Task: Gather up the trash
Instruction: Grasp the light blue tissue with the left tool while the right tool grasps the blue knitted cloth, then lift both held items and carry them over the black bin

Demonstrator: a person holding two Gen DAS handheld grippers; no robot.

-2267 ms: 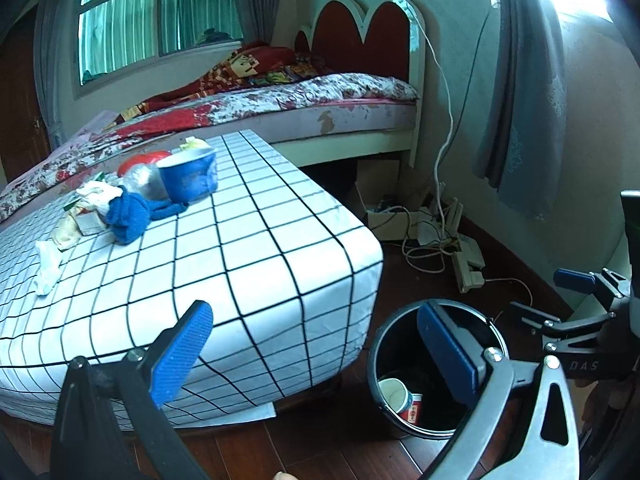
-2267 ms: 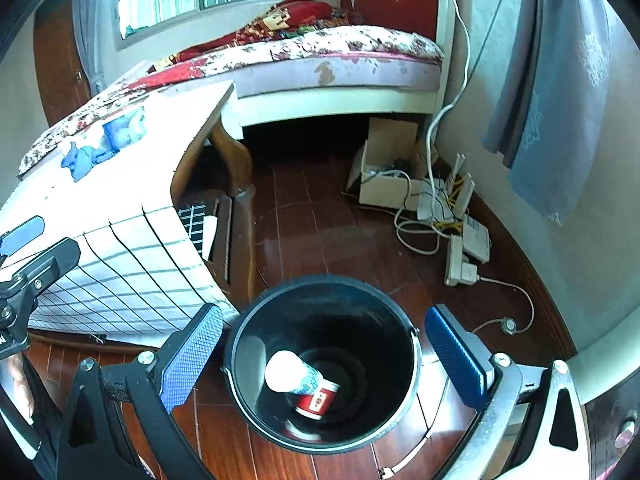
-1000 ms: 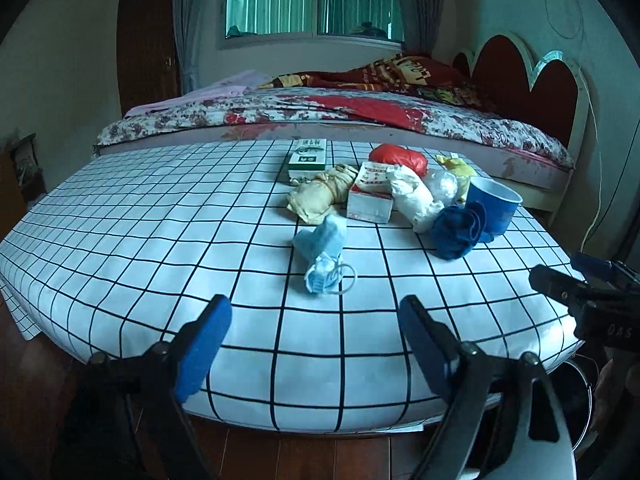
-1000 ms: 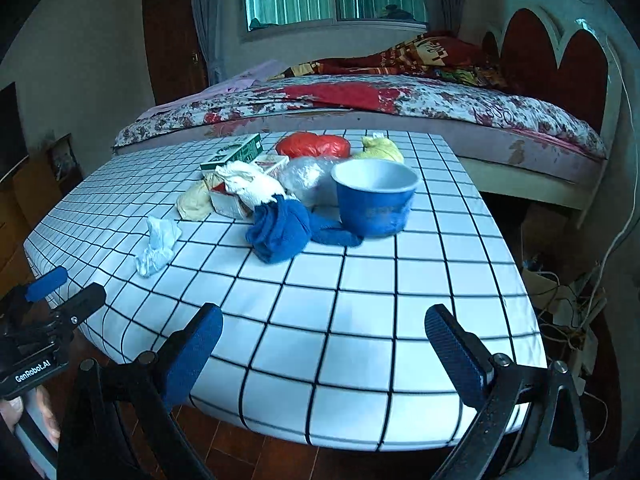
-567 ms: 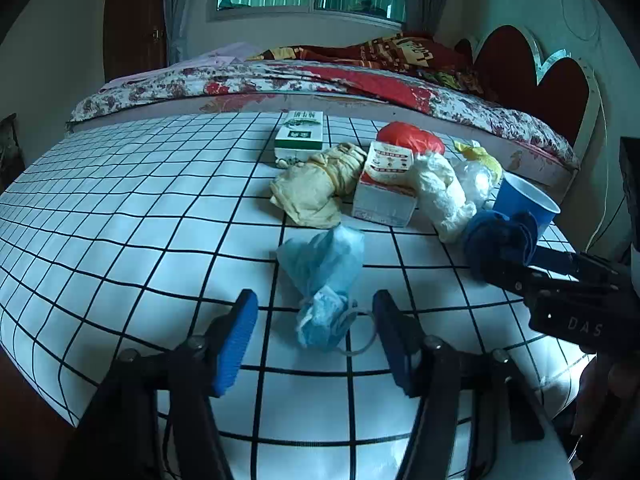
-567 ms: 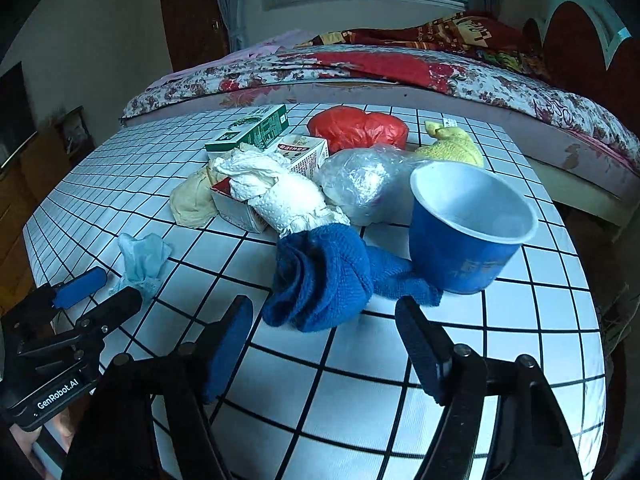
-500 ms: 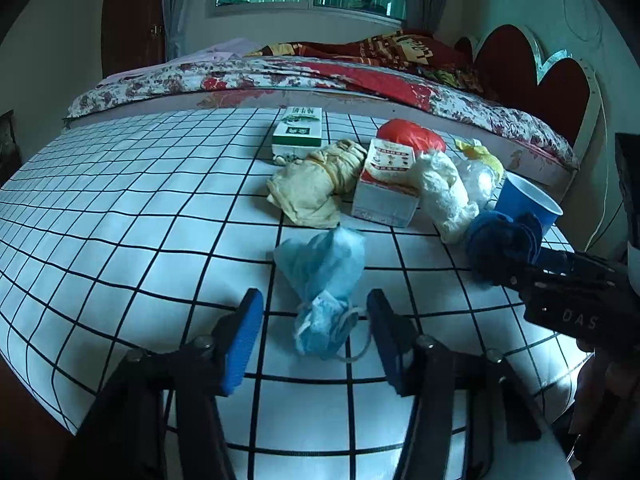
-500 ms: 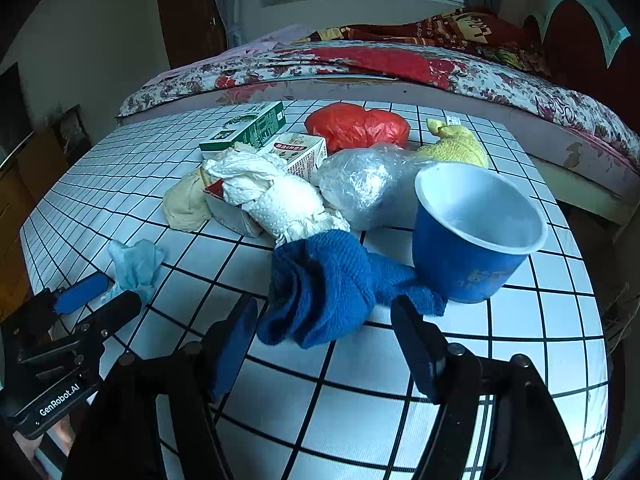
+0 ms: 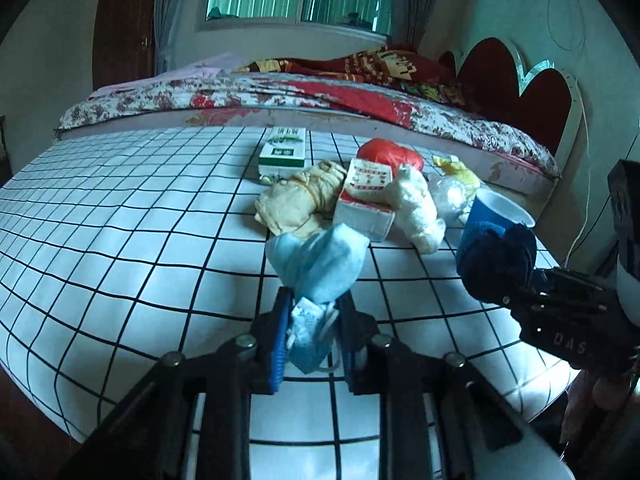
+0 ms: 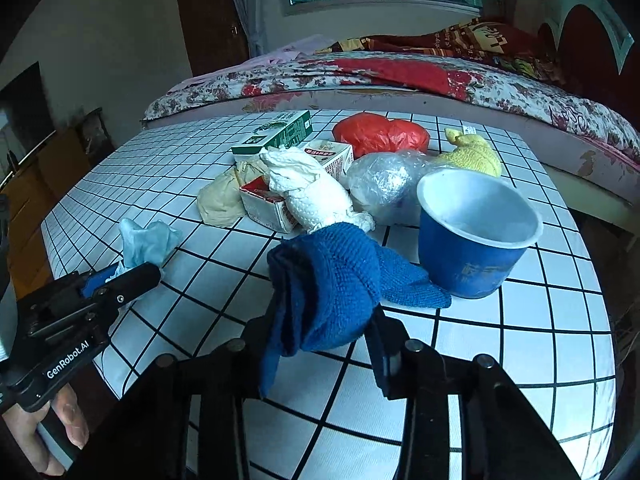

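Change: both claws were spread wide a second ago above the table (image 9: 120,240); the left gripper (image 9: 312,336) is now clamped on the blue face mask (image 9: 320,264).
Right gripper (image 10: 320,344): jaws closing around the blue knitted cloth (image 10: 328,280).
Meaning: two pieces are judged secured for binning.
Place: near the table's front edge, the cloth toward its right edge.
Long axis: each runs away from its claw.

"GenRobot.AI" printed on my left gripper (image 10: 120,276) body; "DAS" on my right gripper (image 9: 520,280) body; carton print unreadable.
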